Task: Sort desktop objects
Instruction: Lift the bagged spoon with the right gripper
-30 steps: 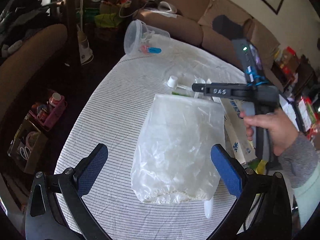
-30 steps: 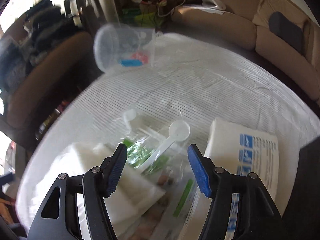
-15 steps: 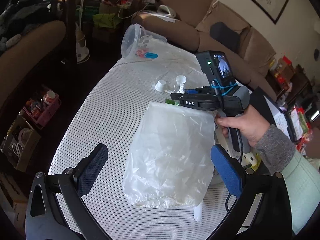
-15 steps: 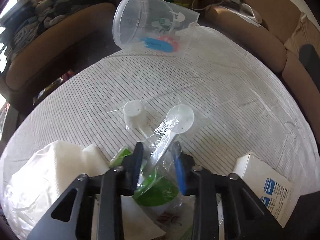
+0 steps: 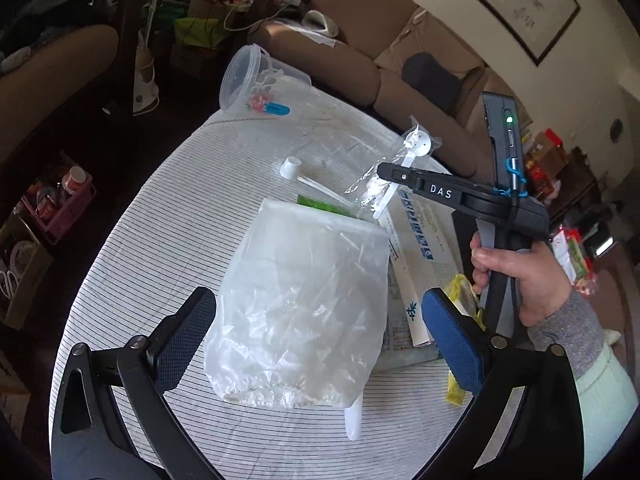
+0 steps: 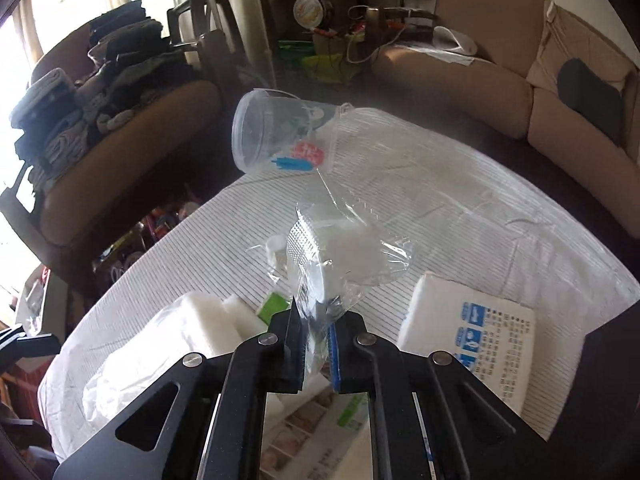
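My right gripper [image 6: 316, 344] is shut on a white plastic scoop in a clear wrapper [image 6: 340, 260] and holds it above the striped table; the wrapped scoop [image 5: 404, 164] also shows in the left wrist view, pinched in the right gripper [image 5: 384, 172]. My left gripper [image 5: 316, 336] is open, its pads either side of a white plastic bag [image 5: 304, 304] lying on the table. A second white scoop [image 5: 292, 168] lies beyond the bag. A clear plastic tub [image 6: 280, 136] lies on its side at the table's far edge.
A white box with blue print [image 6: 472, 332] lies at the right of the table. Green packets [image 5: 320, 204] lie under the bag's far end, a yellow packet [image 5: 460, 292] near the hand. Sofas [image 6: 460, 76] and an armchair [image 6: 100, 176] surround the table.
My right gripper closed on the wrapped scoop and lifted it off the table. The left gripper stayed open over the white bag.
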